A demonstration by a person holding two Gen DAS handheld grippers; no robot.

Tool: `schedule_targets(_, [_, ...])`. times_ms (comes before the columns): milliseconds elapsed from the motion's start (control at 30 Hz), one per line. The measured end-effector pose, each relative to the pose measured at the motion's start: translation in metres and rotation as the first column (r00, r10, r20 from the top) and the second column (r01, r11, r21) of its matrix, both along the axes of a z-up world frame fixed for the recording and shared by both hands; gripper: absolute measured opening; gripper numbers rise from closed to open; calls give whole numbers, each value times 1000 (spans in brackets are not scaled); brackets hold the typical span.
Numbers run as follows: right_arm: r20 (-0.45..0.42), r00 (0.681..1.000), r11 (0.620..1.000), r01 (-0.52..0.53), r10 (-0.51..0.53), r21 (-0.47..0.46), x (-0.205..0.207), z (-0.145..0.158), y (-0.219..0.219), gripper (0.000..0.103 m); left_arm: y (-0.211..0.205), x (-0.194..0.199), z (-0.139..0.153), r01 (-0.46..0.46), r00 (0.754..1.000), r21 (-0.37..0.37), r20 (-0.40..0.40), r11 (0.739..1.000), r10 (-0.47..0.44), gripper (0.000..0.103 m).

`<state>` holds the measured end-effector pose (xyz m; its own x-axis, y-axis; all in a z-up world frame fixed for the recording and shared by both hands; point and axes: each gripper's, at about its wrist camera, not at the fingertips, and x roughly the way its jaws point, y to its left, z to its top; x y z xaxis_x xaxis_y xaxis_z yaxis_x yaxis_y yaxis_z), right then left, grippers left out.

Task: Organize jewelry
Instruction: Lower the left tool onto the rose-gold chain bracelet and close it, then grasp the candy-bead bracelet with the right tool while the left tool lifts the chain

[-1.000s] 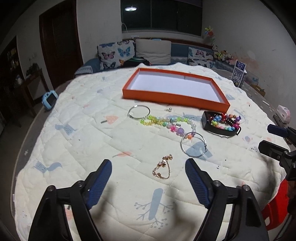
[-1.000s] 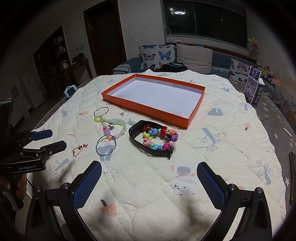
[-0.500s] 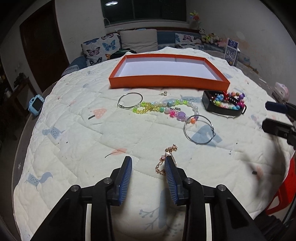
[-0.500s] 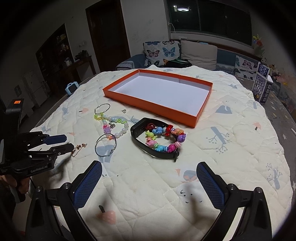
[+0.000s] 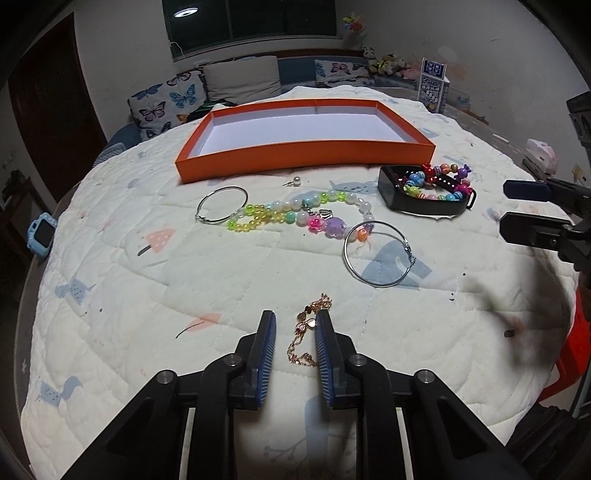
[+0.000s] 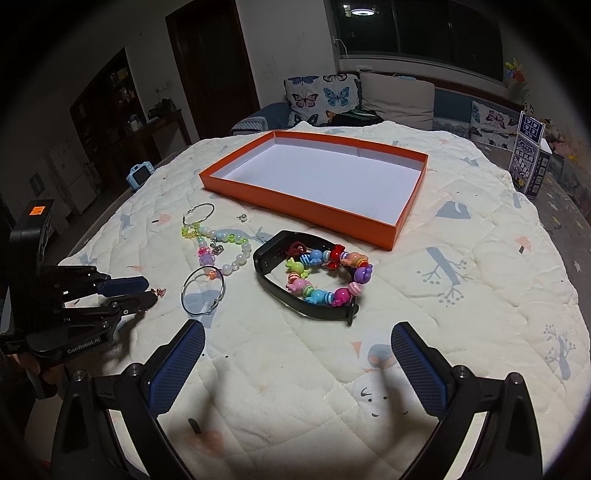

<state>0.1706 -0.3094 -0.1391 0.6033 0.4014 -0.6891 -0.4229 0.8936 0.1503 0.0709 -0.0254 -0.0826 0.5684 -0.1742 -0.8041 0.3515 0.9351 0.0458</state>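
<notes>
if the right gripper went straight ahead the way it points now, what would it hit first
Probably the colourful bead bracelet lying on the black band, straight ahead of the open right gripper. The orange tray lies beyond. Height above the quilt is unclear.

You're working in a dim room lit by one ceiling lamp, mirrored in the dark window; the quilt glows evenly; soft gripper shadows smear its near side; fisheye bending and black vignetting swallow your corners; focus stays sharp centrally.
</notes>
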Motion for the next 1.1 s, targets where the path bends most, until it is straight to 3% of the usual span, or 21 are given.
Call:
schedule_targets(267, [-17, 1000, 1000, -4, 4, 3, 5, -4, 0, 103, -1, -1, 0, 27, 1000, -22, 6, 999, -27, 11])
schedule_targets(667, [-17, 1000, 1000, -15, 15, 13, 6, -2, 2, 102, 9, -4, 14, -20, 1000, -97, 13, 995, 22, 10])
schedule_targets(1100, [-34, 999, 999, -37, 37, 14, 33, 6, -7, 88, 22, 1, 35, -60, 997, -157, 36, 986, 67, 10])
